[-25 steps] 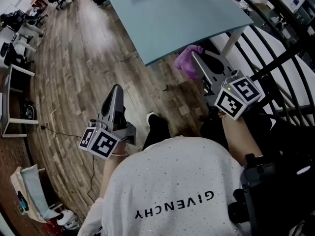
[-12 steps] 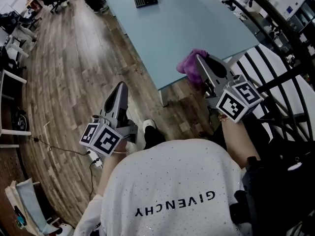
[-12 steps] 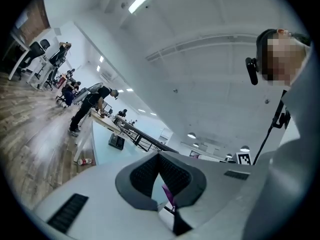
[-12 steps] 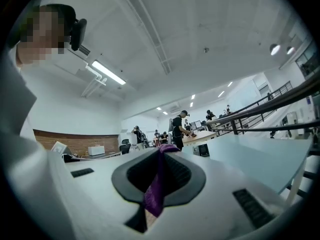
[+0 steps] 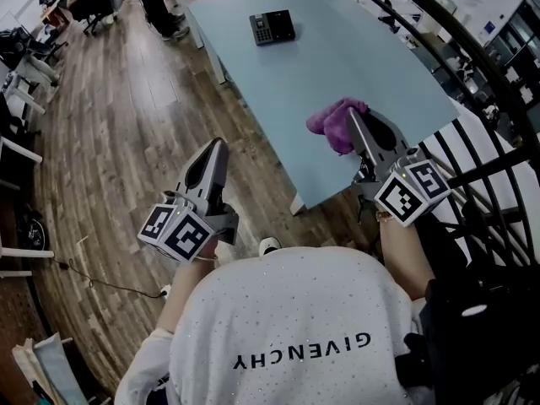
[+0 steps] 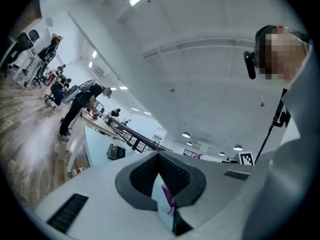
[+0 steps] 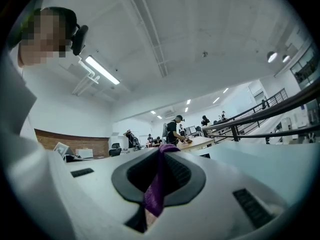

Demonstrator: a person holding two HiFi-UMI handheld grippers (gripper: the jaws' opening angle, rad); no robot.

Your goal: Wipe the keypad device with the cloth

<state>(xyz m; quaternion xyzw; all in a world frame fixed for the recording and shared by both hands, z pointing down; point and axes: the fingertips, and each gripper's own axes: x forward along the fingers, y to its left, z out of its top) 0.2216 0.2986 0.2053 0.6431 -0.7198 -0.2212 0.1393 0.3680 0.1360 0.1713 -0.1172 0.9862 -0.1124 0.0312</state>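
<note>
Counting what's in play, I see two grippers, one cloth, one keypad device and one table. The left gripper (image 5: 215, 150) hangs out over the wooden floor (image 5: 110, 99), clear of the table's near edge; its own view shows the jaw tips pressed together with nothing caught between them. The right gripper (image 5: 359, 125) is held over the near right part of the table (image 5: 354, 57), its jaws clamped on the purple cloth (image 5: 333, 121), which bunches out past the tips in a soft wad just above the surface. Each gripper carries one marker cube at the back end, near the person's wrist. The keypad device (image 5: 272, 27) lies flat near the far end of the table, well apart from the cloth and both grippers. It is a dark rectangular block with its long axis running roughly across the table, left to right from where the person stands, slightly skewed; the lighter keys sit toward its left end and a plain dark panel toward its right. The table top is a smooth pale blue slab. Around it is an open office: plank flooring, a black railing (image 5: 472, 57) along the right side, desks and chairs off to the left, and another person's legs (image 5: 160, 7) by the table's far corner.
</note>
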